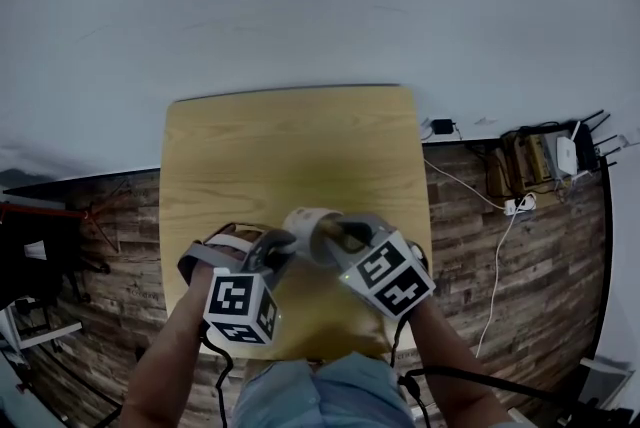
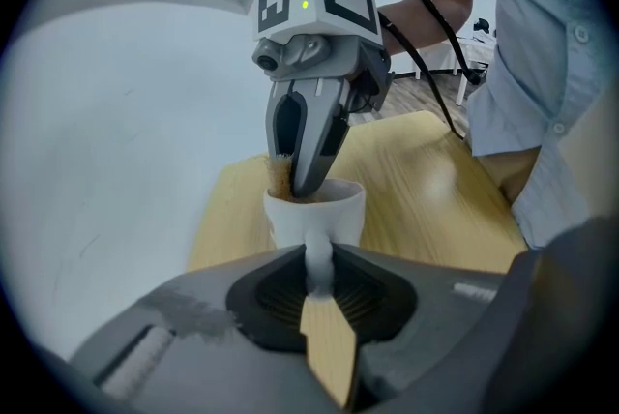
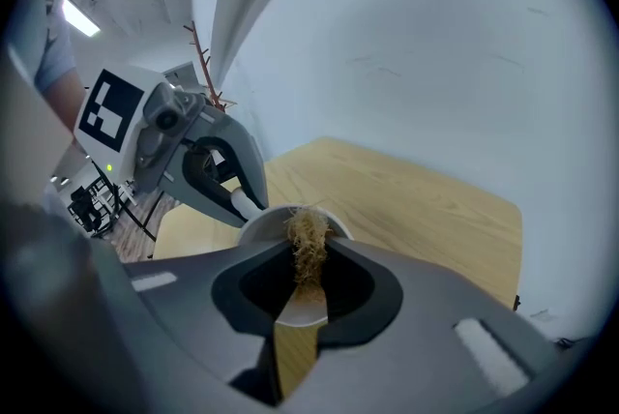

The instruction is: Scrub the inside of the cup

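- left tool (image 2: 320, 279) pinches the handle of the white ceramic cup (image 2: 316, 212), steadying it by the near edge of the pale wooden desk (image 1: 290, 146).
- right tool (image 3: 306, 284) pinches a brown fibrous scrubber (image 3: 308, 240), pushed inside to scrub.

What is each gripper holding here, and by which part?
The left gripper holds the white cup by its handle, pinched between the jaws. The right gripper grips a tan fibrous scrubber by one end, the rest reaching into the cup.
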A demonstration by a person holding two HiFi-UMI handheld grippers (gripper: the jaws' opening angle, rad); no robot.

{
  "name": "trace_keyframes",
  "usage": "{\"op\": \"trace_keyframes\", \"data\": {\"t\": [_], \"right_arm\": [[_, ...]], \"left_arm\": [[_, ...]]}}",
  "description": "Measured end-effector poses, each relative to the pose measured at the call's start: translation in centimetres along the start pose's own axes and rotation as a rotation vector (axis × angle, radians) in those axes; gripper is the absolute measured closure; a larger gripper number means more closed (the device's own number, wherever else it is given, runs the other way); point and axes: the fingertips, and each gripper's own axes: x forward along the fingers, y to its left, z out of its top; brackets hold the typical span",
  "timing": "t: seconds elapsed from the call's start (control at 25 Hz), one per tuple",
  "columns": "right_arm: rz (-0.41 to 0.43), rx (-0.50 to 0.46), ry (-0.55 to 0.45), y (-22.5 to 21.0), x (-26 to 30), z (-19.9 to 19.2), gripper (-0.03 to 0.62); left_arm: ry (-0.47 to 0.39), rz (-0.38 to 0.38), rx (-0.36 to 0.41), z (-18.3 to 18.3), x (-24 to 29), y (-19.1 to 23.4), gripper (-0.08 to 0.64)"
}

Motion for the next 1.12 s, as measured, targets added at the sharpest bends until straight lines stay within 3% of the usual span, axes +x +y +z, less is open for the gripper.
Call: {"op": "trace_keyframes", "data": {"t": [0.32, 0.6, 0.8, 1.12], "right_arm": [[-0.028, 0.025, 0.031, -0.1, -0.2, -2.2, 0.535], [0.027, 0.048, 0.071, 1.5, 0.0, -3.8, 0.535], [0.111, 0.085, 0.028, 3.1, -0.2, -2.0, 0.535], [0.087, 0.052, 0.007, 2.7, -0.8, -0.4, 0.535]], "left_arm": [[0.005, 0.010, 0.001, 0.3, -0.1, 0.0, 0.489], [0.016, 0.030, 0.027, 0.4, 0.0, -0.1, 0.489], [0.026, 0.021, 0.043, 0.6, 0.2, 0.0, 0.489], [0.034, 0.016, 0.058, 0.3, 0.2, -0.5, 0.489]]}}
